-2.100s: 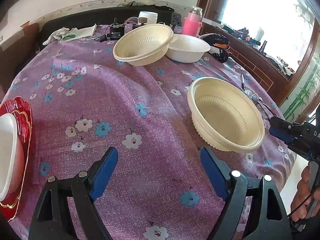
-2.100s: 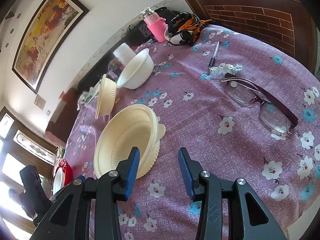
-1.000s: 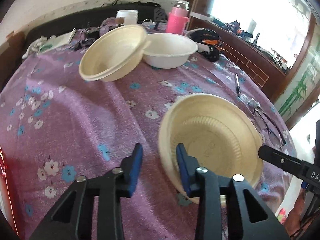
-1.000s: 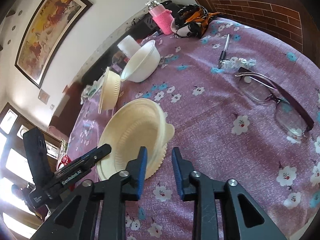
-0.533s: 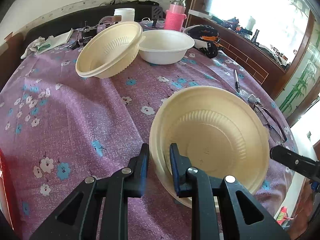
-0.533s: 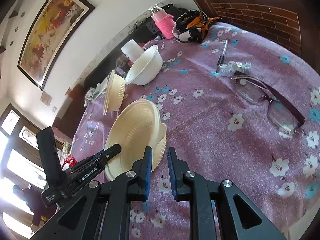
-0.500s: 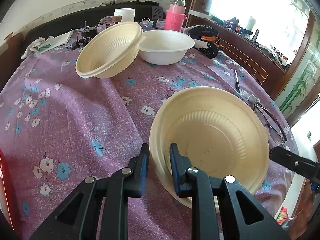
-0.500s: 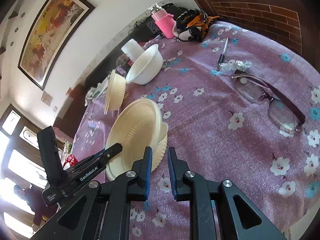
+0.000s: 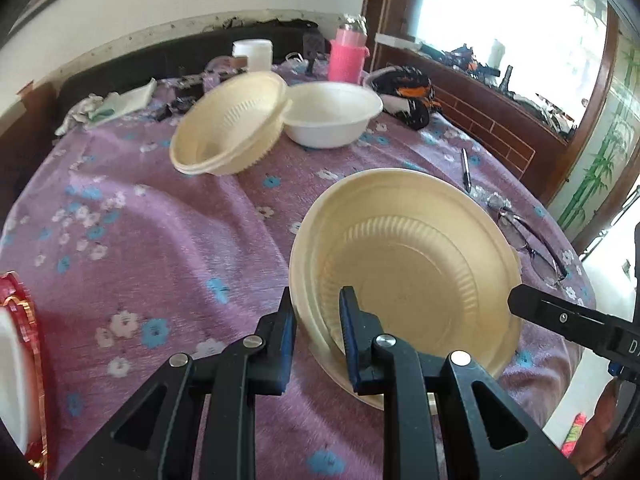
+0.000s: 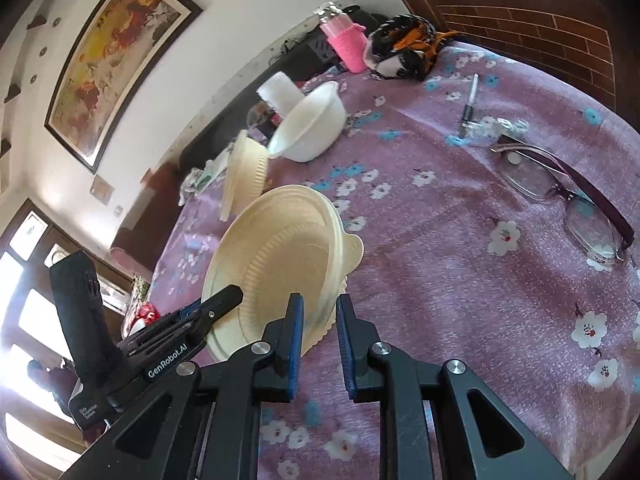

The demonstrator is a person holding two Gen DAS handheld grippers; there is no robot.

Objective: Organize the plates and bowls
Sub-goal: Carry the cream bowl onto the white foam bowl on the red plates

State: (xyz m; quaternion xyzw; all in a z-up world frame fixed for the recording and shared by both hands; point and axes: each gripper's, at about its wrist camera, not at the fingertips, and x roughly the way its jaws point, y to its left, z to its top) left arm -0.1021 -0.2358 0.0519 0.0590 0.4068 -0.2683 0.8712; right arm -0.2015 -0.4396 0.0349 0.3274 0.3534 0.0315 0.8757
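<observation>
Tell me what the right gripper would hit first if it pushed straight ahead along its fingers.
Most likely the near cream bowl. The right gripper already has its fingers on either side of that bowl's rim, though whether they are clamped is unclear. The left gripper grips the opposite rim. Beyond lies the purple tablecloth.

Black left tool [image 9: 316,330]; blue pads [image 9: 287,332]; silver screws.

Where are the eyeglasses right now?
The eyeglasses lie on the purple flowered tablecloth at the right of the right wrist view, just below the pen and well right of the cream bowl being gripped.
</observation>
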